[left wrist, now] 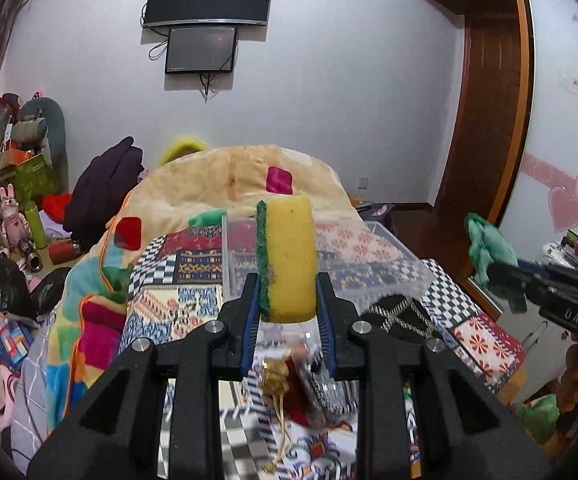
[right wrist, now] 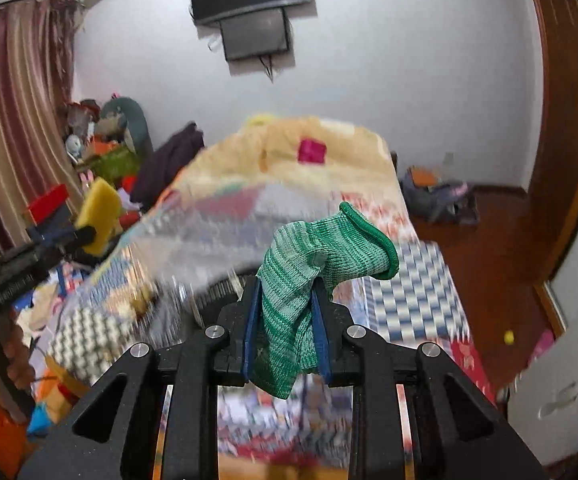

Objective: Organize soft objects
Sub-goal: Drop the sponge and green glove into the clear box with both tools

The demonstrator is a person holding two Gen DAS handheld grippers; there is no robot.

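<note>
Closest to the left camera, the left claw (left wrist: 288, 300) was clamped on a yellow sponge (left wrist: 291, 256) with a green scrubbing side, gripping its lower end so the sponge stood upright at twelve o'clock from the fingers. Beyond it, a clear plastic bin (left wrist: 373, 256) sat on the patterned bed (left wrist: 193, 312), probably the place meant for the soft things, which would explain why both items were held up off the covers. A small red and gold pouch (left wrist: 289, 384) lay on the bed below the claw, at six o'clock. Over at three o'clock, the right claw (right wrist: 287, 332) was pinched on a green knitted glove (right wrist: 309, 276), holding it near its middle, so the cuff flopped toward two o'clock and the rest hung down between the fingers.
</note>
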